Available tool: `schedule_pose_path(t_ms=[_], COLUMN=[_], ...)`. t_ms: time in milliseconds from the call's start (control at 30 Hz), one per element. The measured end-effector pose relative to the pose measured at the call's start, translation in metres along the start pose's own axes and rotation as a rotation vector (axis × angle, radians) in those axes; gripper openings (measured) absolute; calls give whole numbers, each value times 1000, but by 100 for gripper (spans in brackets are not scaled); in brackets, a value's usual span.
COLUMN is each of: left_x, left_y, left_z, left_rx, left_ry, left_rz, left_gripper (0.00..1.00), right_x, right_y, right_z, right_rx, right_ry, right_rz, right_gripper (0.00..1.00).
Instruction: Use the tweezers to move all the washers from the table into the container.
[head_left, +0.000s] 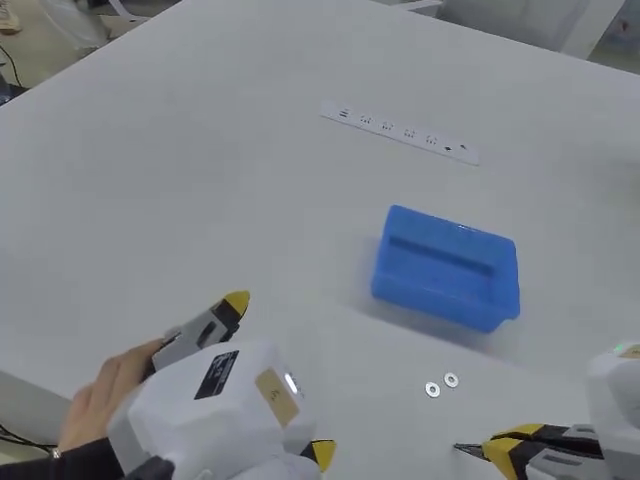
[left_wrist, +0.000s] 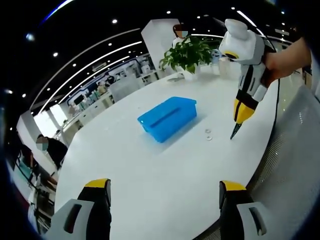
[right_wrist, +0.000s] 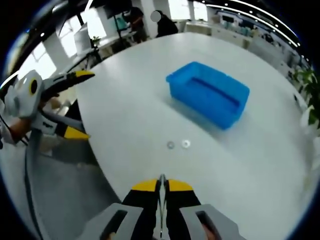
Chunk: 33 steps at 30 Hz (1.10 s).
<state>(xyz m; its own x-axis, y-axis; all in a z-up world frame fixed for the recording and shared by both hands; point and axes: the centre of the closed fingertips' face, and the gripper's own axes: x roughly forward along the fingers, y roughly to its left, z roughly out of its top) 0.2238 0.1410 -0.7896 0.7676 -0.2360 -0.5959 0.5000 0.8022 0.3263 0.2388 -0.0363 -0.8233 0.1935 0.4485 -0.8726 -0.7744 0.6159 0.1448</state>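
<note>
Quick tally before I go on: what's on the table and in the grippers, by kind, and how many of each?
Small silver metal washers: 2
Blue rectangular plastic container: 1
White power strip: 1
Thin metal tweezers, clamped in the right gripper: 1
Total: 5

White power strip (head_left: 400, 132), potted plant (left_wrist: 187, 54)

White table (head_left: 200, 150) with blue container (head_left: 447, 265), two washers (head_left: 441, 384), power strip (head_left: 400, 131)
</note>
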Motion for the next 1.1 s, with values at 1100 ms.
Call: schedule_pose_path(t_ms=[1100], left_x=[1], left_y=[-1], left_z=[-3], left_rx=[10], left_ry=[14], left_rz=[-1], left_gripper=[90], right_x=[6], right_y=[-7], right_z=[34], right_rx=[44], right_ry=[-330], right_rz=[-98], right_gripper=[2])
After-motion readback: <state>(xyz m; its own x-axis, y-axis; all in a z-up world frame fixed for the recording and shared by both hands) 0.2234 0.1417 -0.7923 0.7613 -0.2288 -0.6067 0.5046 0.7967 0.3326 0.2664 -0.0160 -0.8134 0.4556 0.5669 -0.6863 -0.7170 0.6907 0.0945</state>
